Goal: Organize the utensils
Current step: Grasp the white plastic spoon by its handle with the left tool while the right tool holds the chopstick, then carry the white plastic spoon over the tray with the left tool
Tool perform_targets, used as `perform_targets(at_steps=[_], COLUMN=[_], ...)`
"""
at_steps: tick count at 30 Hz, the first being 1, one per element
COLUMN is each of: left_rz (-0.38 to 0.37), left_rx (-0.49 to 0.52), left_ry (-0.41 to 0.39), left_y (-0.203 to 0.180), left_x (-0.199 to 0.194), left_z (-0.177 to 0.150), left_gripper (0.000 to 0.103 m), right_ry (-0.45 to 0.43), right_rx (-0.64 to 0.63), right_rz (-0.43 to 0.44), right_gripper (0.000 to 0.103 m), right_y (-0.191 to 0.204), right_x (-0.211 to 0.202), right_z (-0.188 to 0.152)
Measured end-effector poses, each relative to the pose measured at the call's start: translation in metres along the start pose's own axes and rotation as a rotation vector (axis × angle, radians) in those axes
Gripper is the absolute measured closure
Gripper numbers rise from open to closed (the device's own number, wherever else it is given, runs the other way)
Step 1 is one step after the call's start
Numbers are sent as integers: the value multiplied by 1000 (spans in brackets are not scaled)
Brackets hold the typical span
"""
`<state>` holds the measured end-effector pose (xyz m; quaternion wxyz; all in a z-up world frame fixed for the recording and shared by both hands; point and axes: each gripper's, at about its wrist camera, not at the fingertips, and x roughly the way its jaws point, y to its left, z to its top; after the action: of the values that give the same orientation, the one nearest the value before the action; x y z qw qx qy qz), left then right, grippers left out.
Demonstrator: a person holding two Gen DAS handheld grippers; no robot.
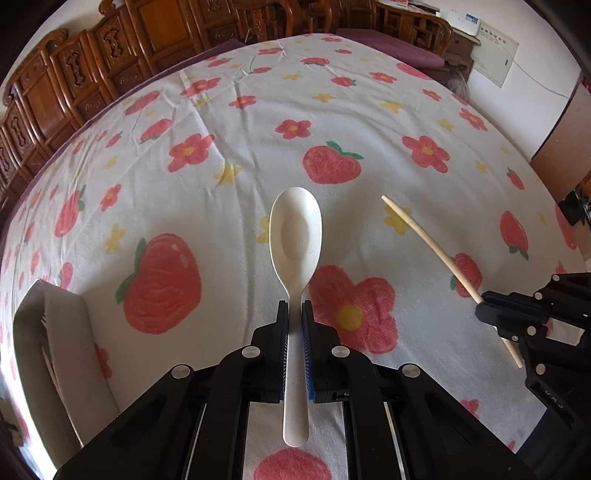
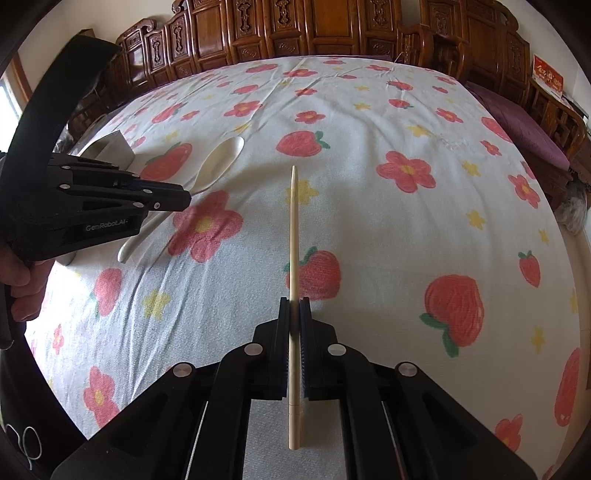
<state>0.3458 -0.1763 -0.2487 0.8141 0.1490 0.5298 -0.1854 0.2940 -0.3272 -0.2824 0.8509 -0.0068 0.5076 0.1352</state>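
A white plastic spoon points straight ahead, bowl up, with my left gripper shut on its handle just behind the bowl. The right wrist view shows this same spoon at the left, held over the cloth by the left gripper. A pale wooden chopstick runs forward between the jaws of my right gripper, which is shut on its thicker half. From the left wrist view, the chopstick slants up-left out of the right gripper.
A strawberry-and-flower tablecloth covers the table. A pale utensil tray stands at the left, with a fork in it. Carved wooden furniture lines the far side. A person's hand grips the left tool.
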Motion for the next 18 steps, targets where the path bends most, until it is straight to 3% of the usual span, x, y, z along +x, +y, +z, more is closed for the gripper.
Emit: perform_targets(at_steps=[9, 18], left_rz=[5, 28], left_rx=[-18, -67], left_ry=[-97, -155], left_y=[15, 53], left_x=[-49, -90], left_z=[-6, -24], left_gripper=[97, 96], right_ry=[-50, -87], right_rx=[-37, -87], right_rz=[11, 29], right_gripper=[97, 97], right_y=[27, 65], right_x=[-23, -42], right_z=[19, 41])
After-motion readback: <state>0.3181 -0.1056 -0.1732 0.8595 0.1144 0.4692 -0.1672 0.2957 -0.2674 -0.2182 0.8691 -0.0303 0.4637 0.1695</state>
